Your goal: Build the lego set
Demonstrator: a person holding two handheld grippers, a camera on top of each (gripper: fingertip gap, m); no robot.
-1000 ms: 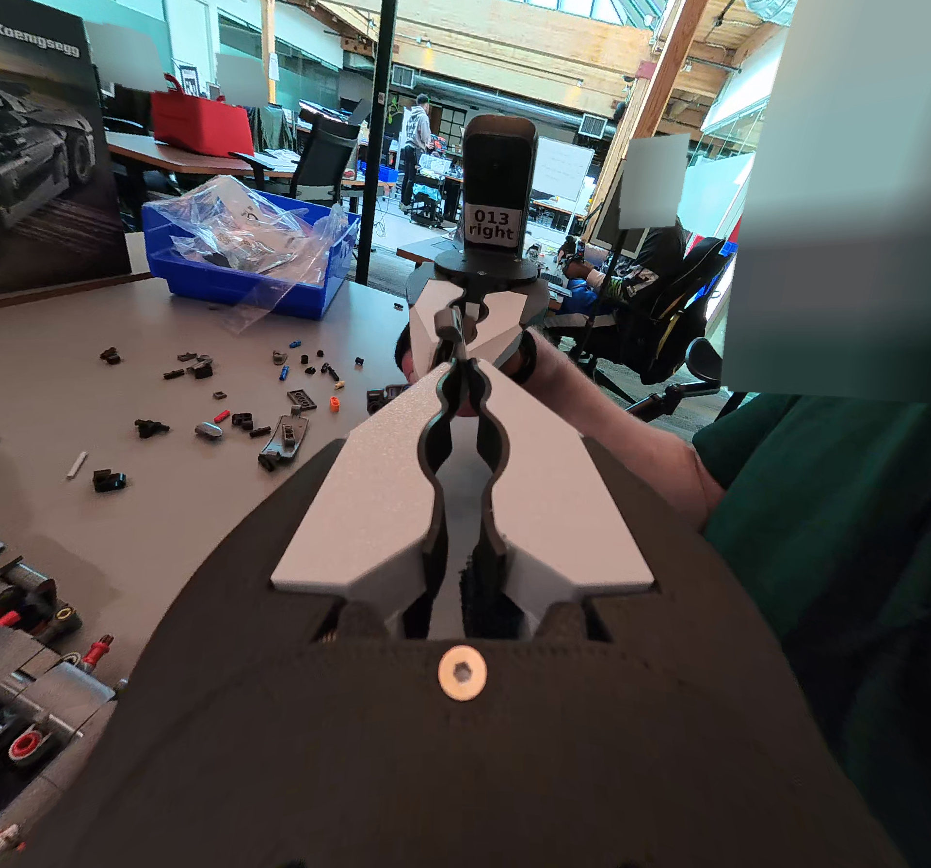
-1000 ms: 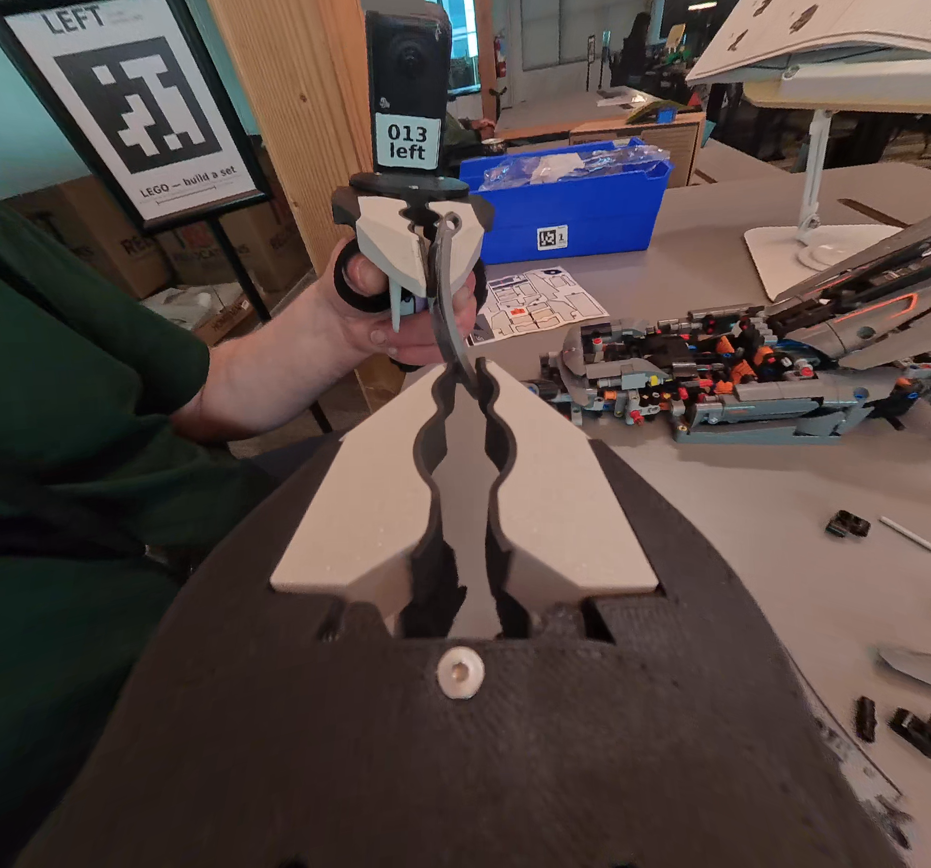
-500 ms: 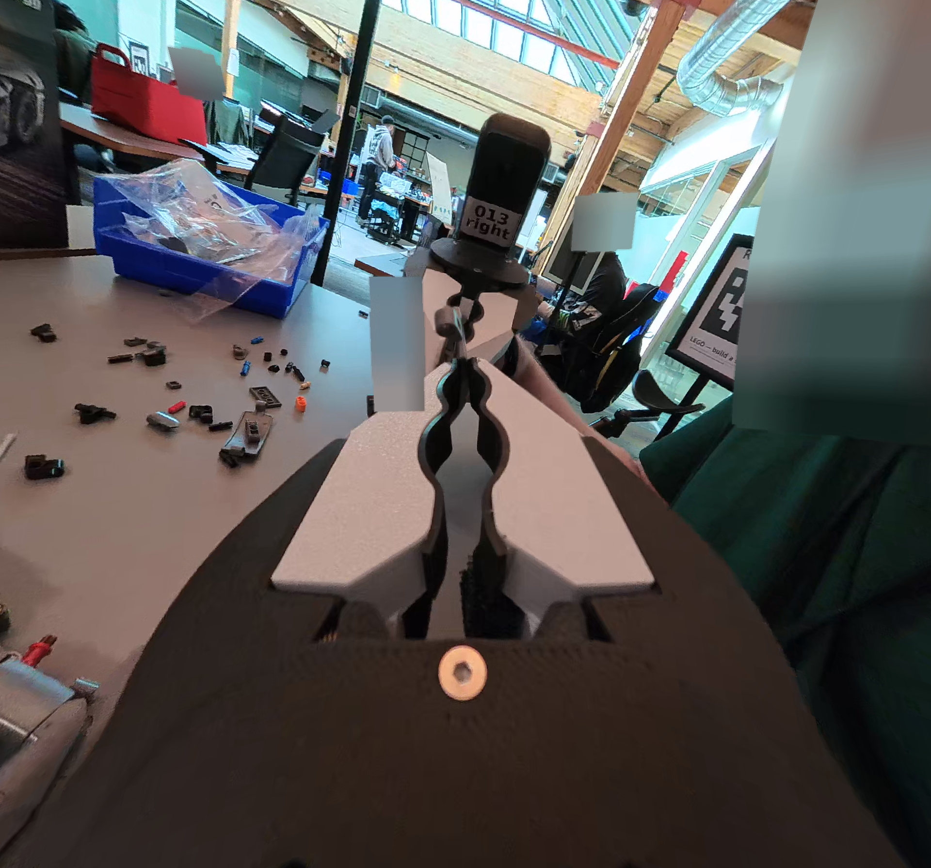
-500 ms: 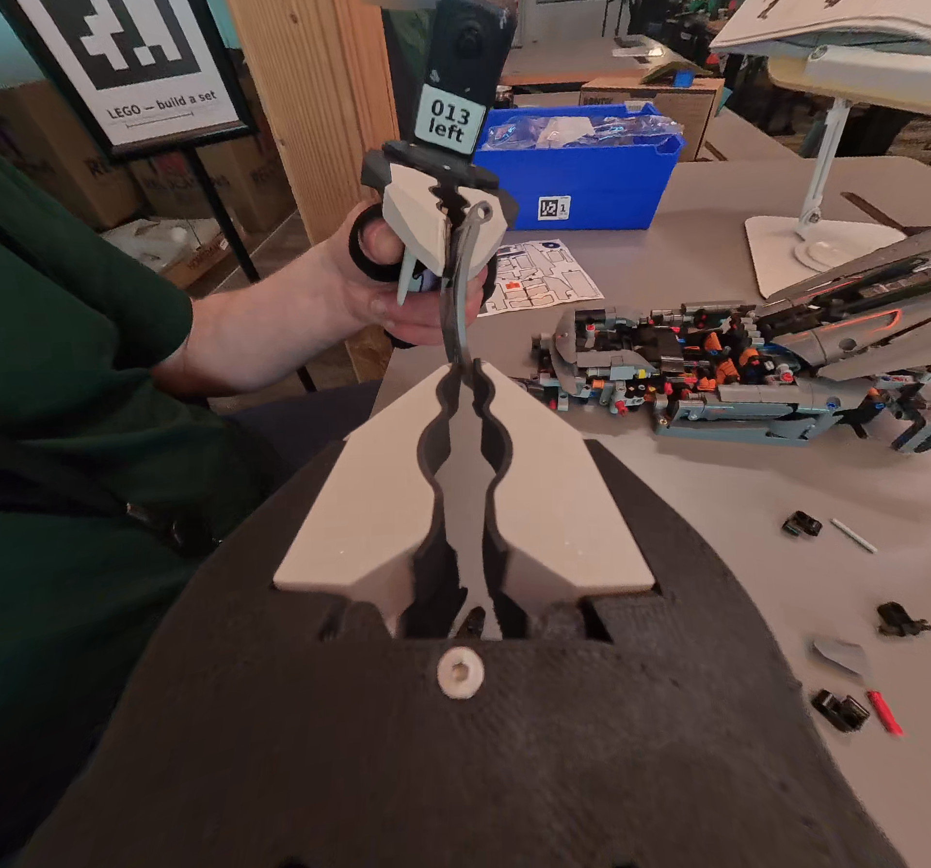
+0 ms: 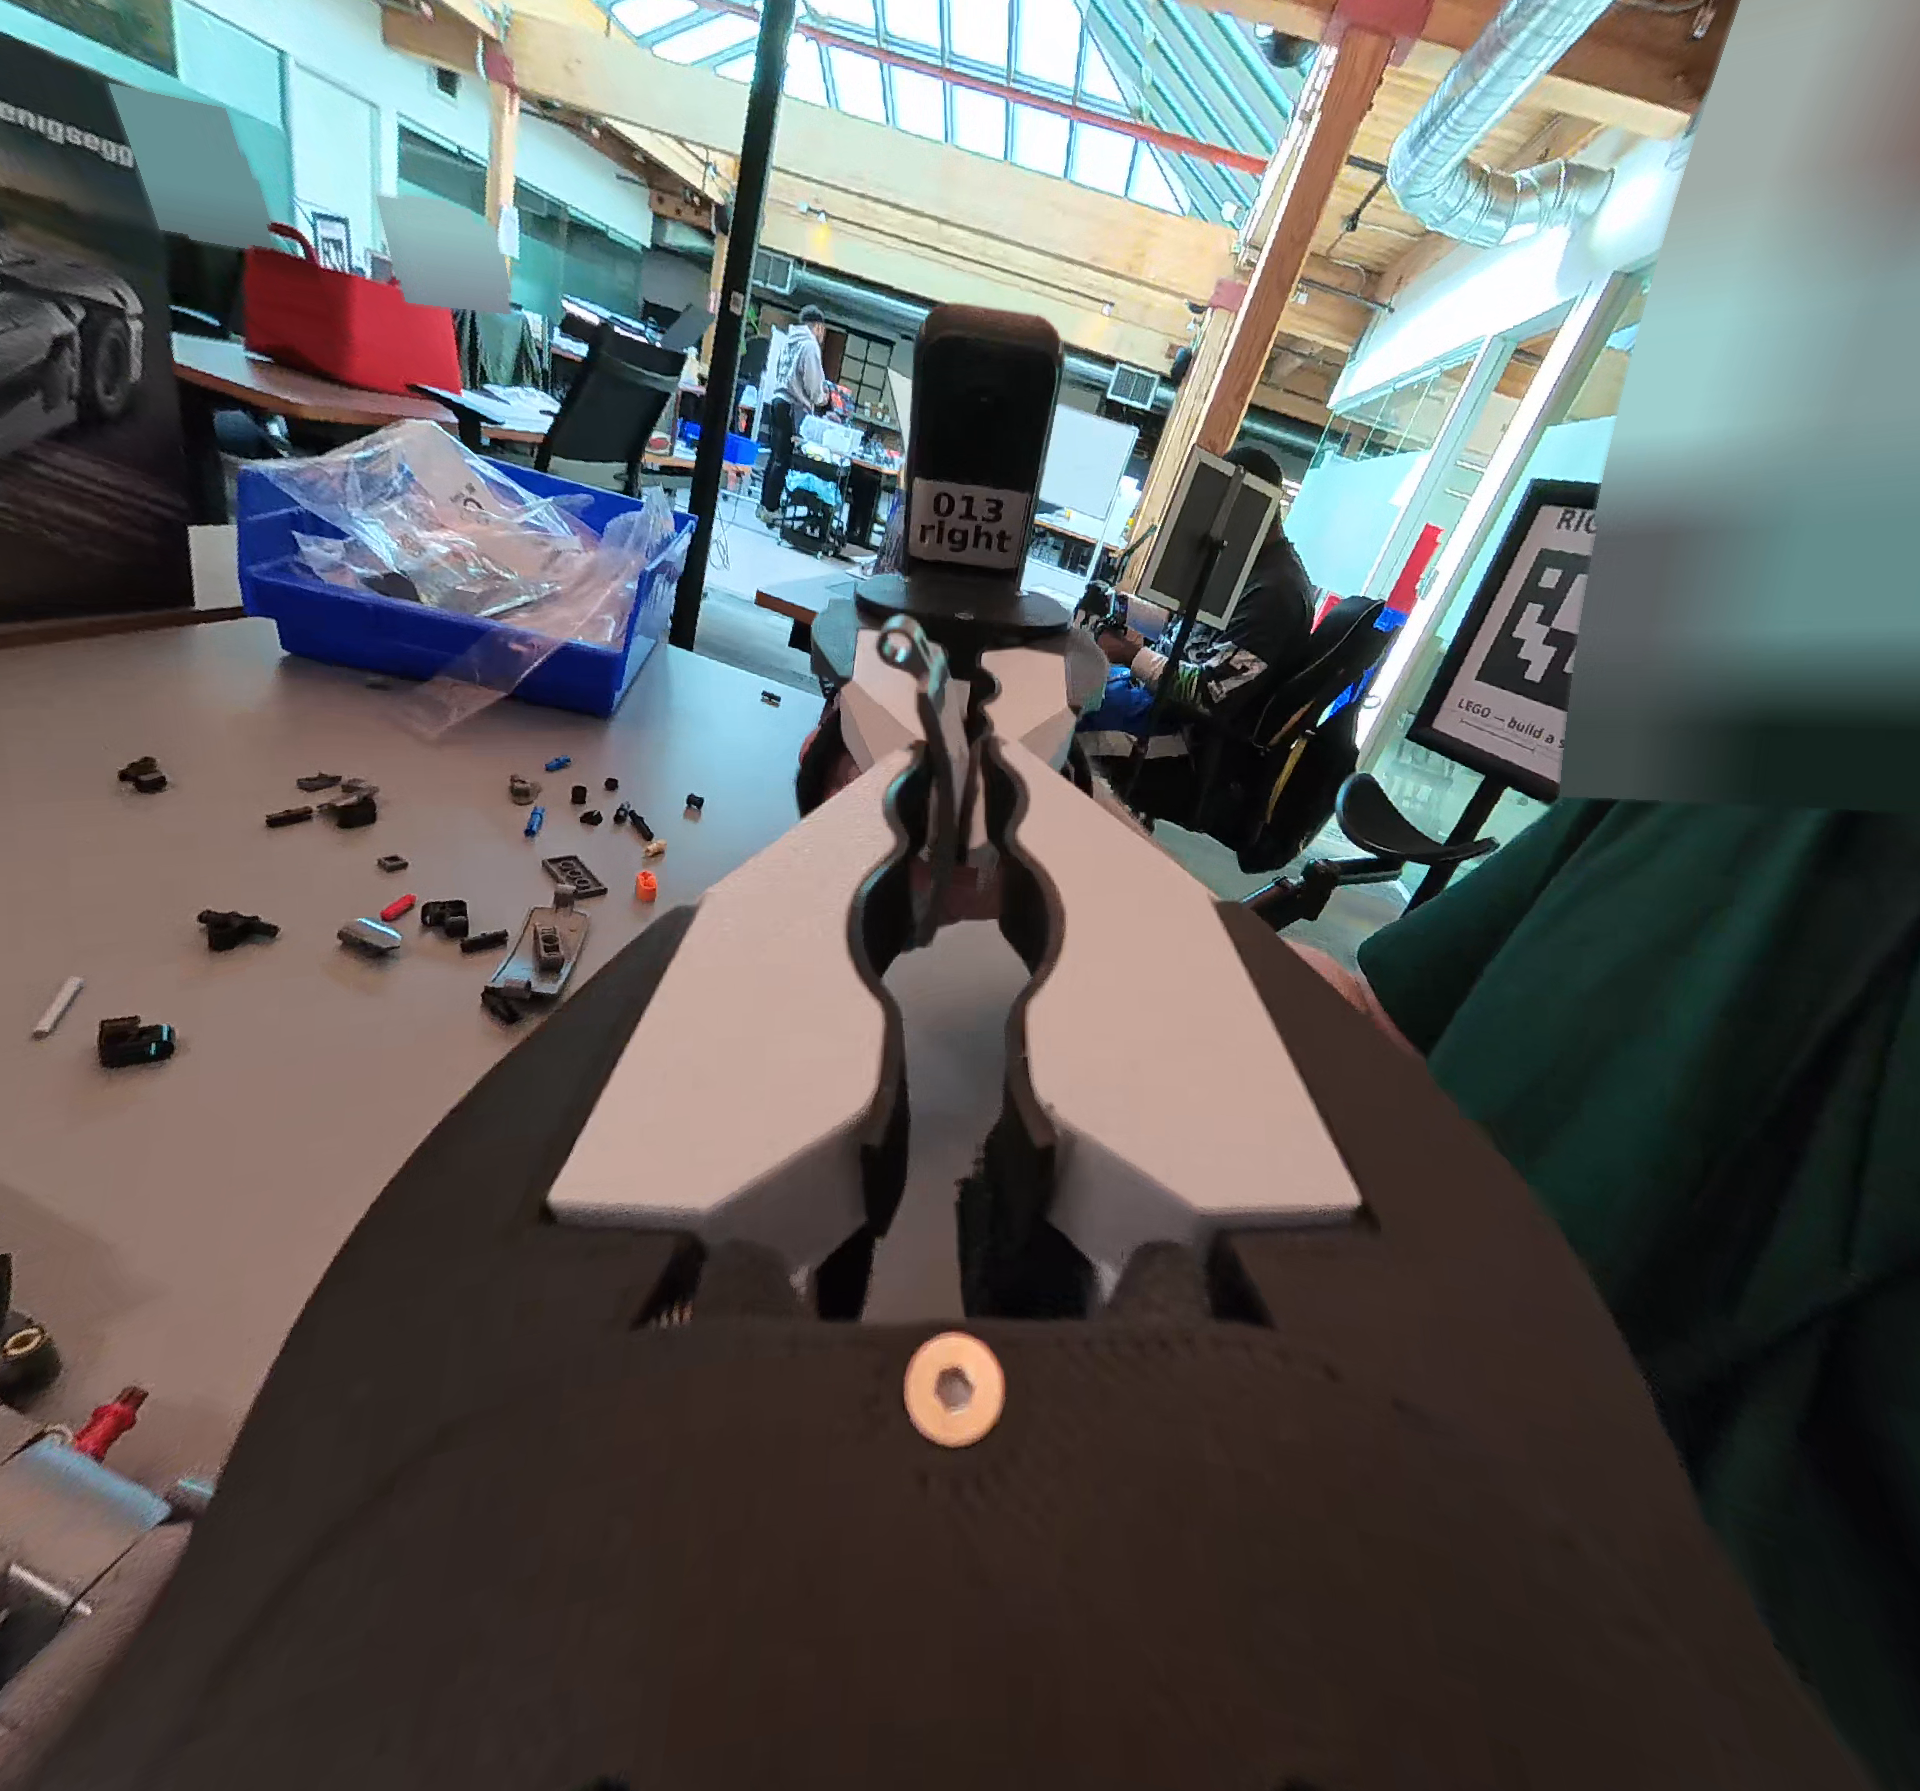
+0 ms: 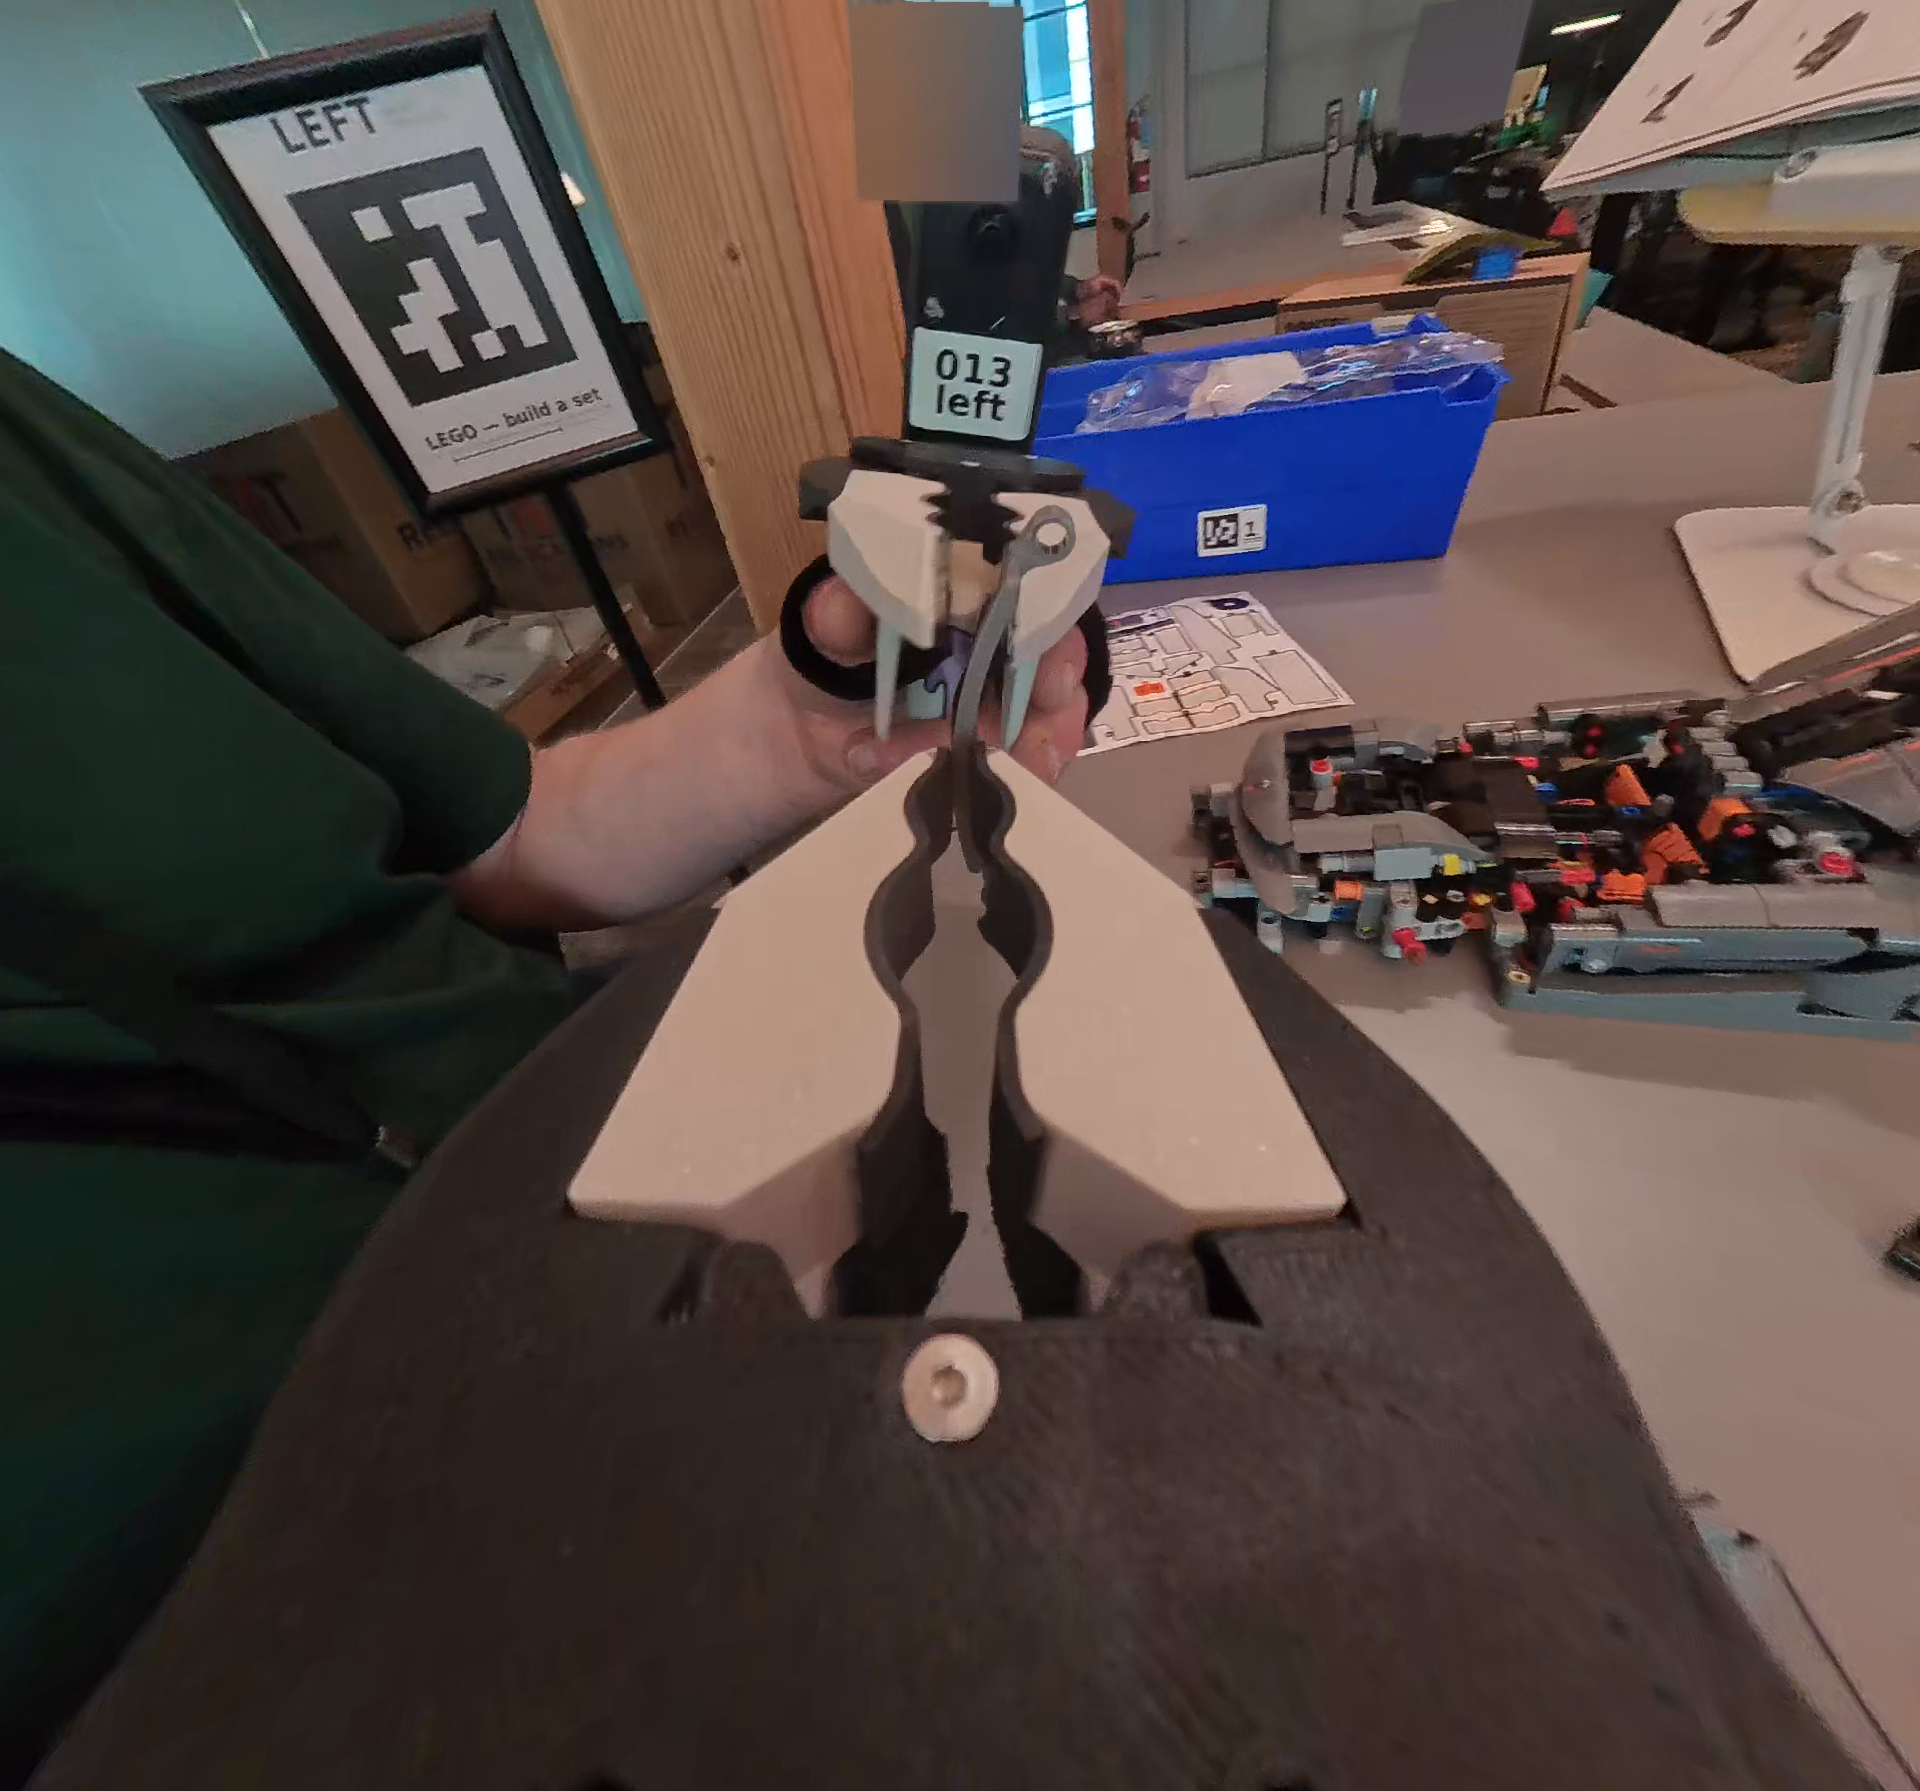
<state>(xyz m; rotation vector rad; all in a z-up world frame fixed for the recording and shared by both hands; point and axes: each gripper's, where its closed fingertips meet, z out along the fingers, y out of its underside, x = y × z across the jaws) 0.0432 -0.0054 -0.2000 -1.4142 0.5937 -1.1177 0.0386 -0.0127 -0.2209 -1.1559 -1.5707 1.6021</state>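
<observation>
My left gripper (image 5: 951,775) and right gripper (image 6: 961,775) meet tip to tip above the table edge, each pointing at the other. A thin curved grey lego piece (image 5: 920,692) with a ring at its end sits between the tips. Both pairs of jaws stand shut on its lower part. In the right wrist view the piece (image 6: 1013,598) rises and leans right in front of the left gripper. The partly built grey, black and orange car model (image 6: 1558,868) lies on the table to the right, and its end shows in the left wrist view (image 5: 62,1513).
Several loose small parts (image 5: 447,910) lie scattered on the grey table (image 5: 260,1118). A blue bin with plastic bags (image 5: 436,619) stands behind them. Another blue bin (image 6: 1268,463), a sticker sheet (image 6: 1216,671) and a white stand (image 6: 1818,578) holding the instruction booklet (image 6: 1766,58) stand near the model. My left and right fingertips are right by each other.
Both grippers swung and tilted together while staying tip to tip. The grey piece now stands out further from the tips, with its ringed end leaning to one side.
</observation>
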